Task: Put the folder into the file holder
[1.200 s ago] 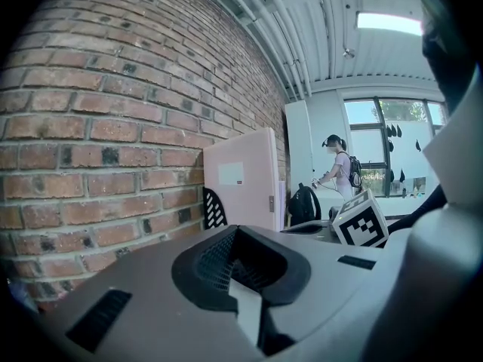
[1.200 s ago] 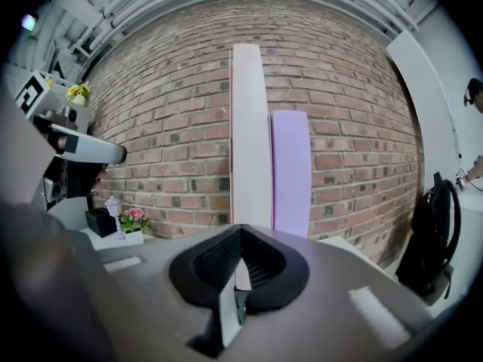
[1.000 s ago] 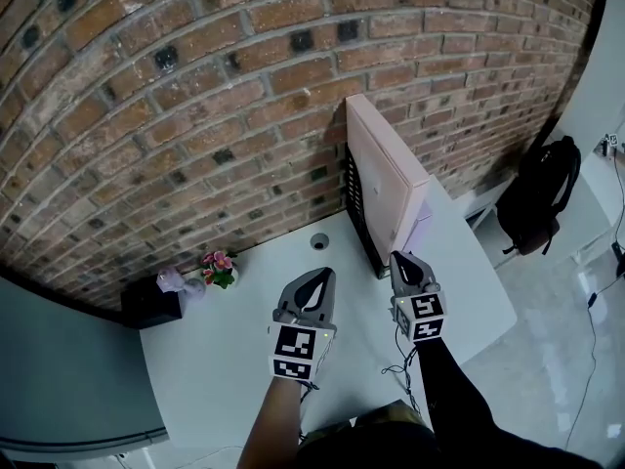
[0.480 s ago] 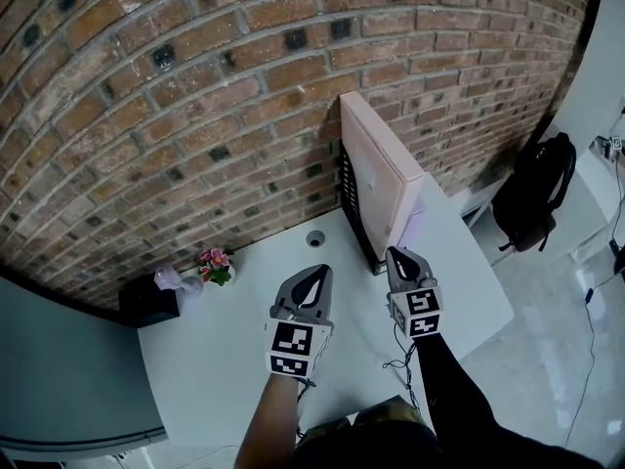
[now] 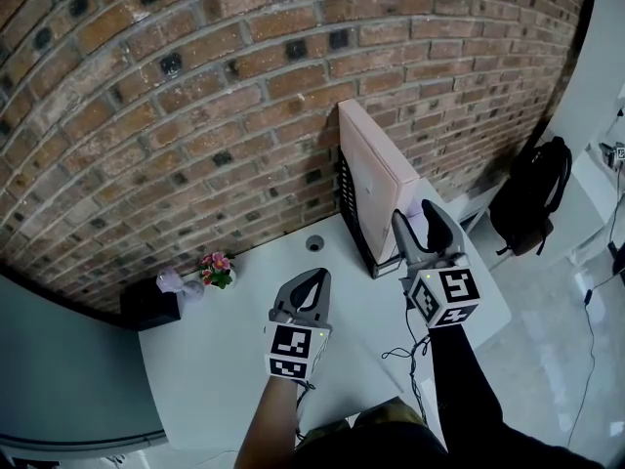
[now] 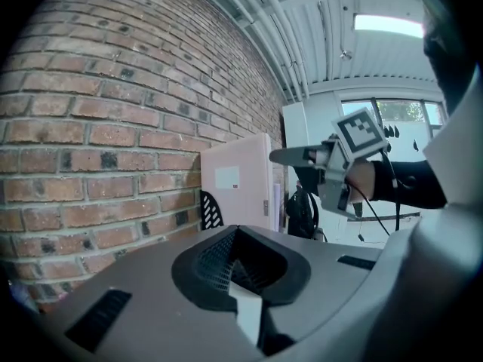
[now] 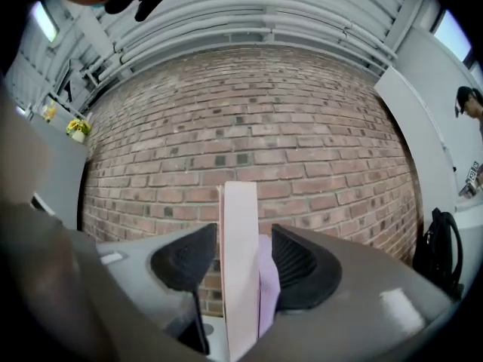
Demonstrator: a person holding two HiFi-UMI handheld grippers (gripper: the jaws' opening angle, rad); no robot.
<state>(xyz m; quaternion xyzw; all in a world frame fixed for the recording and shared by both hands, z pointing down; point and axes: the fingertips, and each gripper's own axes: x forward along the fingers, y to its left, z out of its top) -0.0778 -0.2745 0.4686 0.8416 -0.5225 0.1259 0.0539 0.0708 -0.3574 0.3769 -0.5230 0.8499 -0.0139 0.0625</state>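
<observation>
A pink folder (image 5: 376,179) stands upright in the black mesh file holder (image 5: 352,213) against the brick wall. A thin purple folder (image 7: 269,285) leans at its right side. My right gripper (image 5: 417,213) hovers at the holder's near end, its jaws opening. In the right gripper view the pink folder (image 7: 240,262) shows between the jaws, which stand apart from it. My left gripper (image 5: 312,279) is shut and empty over the white table (image 5: 225,360), left of the holder. The left gripper view shows the pink folder (image 6: 234,183), the file holder (image 6: 211,211) and the right gripper (image 6: 302,157).
A small flower pot (image 5: 217,267), a lilac object (image 5: 173,279) and a black box (image 5: 151,303) sit at the table's far left. A cable hole (image 5: 313,243) lies near the wall. A black backpack (image 5: 532,189) stands on the floor to the right. A cable (image 5: 405,352) hangs below my right arm.
My right gripper's jaws have gone from shut to wide apart, and it has shifted a little right and up. The left gripper has barely moved.
</observation>
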